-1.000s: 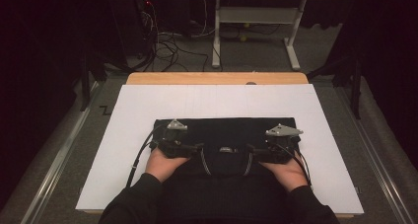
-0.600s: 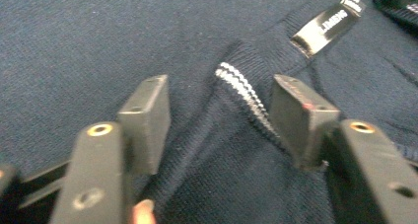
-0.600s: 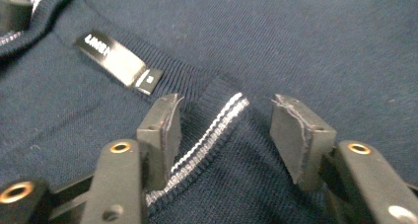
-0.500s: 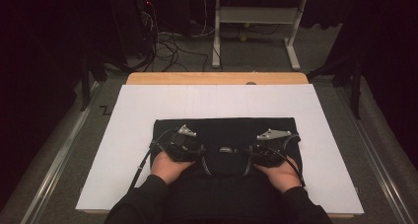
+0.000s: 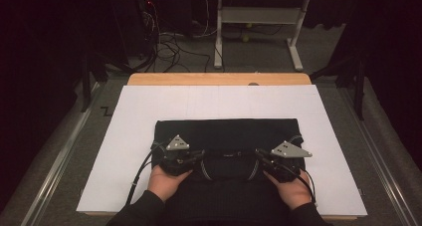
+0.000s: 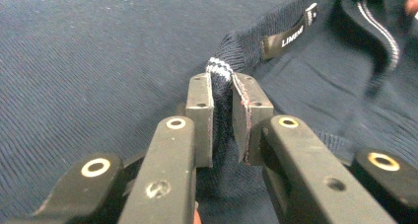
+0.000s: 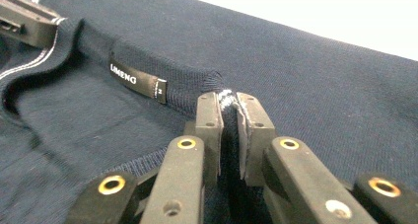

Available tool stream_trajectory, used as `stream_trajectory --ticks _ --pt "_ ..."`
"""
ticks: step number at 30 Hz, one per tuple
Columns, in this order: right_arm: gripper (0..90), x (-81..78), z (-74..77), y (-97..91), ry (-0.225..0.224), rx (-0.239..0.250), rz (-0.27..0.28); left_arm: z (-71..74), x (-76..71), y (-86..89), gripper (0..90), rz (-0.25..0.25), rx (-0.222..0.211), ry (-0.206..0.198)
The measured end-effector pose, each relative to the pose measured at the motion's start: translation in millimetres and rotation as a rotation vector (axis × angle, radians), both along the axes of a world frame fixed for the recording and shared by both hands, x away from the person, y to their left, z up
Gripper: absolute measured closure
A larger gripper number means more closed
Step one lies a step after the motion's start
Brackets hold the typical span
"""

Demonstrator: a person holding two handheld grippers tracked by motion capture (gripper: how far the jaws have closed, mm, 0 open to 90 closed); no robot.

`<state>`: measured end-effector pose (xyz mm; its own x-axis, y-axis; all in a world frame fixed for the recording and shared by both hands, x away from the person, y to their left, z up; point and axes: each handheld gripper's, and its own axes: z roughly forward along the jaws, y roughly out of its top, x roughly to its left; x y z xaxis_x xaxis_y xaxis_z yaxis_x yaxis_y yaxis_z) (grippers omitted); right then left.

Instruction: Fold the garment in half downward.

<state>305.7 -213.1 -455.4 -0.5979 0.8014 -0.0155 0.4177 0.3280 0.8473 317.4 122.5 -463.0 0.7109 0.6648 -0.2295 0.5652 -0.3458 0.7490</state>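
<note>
A dark navy knit sweater (image 5: 226, 134) lies flat on the white sheet, its collar toward the person. My left gripper (image 5: 198, 157) has just been closing and is shut on the left side of the white-striped collar (image 6: 219, 68), the knit pinched between its pads (image 6: 199, 116). My right gripper (image 5: 260, 155) has likewise just been closing and is shut on the right side of the collar (image 7: 226, 96). A black neck label (image 7: 137, 80) sits between the two grips. In the right gripper view the left gripper (image 7: 22, 19) shows at the top left corner.
The white sheet (image 5: 149, 111) covers a wooden table (image 5: 219, 78), with bare sheet on all sides of the sweater. Behind the table stand a white frame (image 5: 259, 27) and loose cables (image 5: 169, 42) on the floor.
Both grippers have shifted toward the person and turned inward onto the collar. Their jaws went from wide apart to pinched on the knit.
</note>
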Motion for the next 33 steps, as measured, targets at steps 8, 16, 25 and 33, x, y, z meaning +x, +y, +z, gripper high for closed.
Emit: stream_trajectory --ticks 8,16,25,33 --pt "81.8 -26.8 3.6 -4.9 -0.024 0.027 0.043 4.3 -32.9 5.6 75.6 -0.043 -0.043 -0.042" --pt "81.6 -60.3 9.4 -12.6 -0.058 0.049 0.084 14.0 -59.8 7.0 75.5 -0.088 -0.065 -0.075" --pt "81.6 -87.9 13.9 -19.4 -0.079 0.062 0.121 17.2 -86.4 9.6 75.5 -0.126 -0.070 -0.087" --pt "81.7 -105.9 14.1 -22.8 -0.082 0.056 0.141 16.7 -103.7 11.7 75.5 -0.146 -0.068 -0.083"
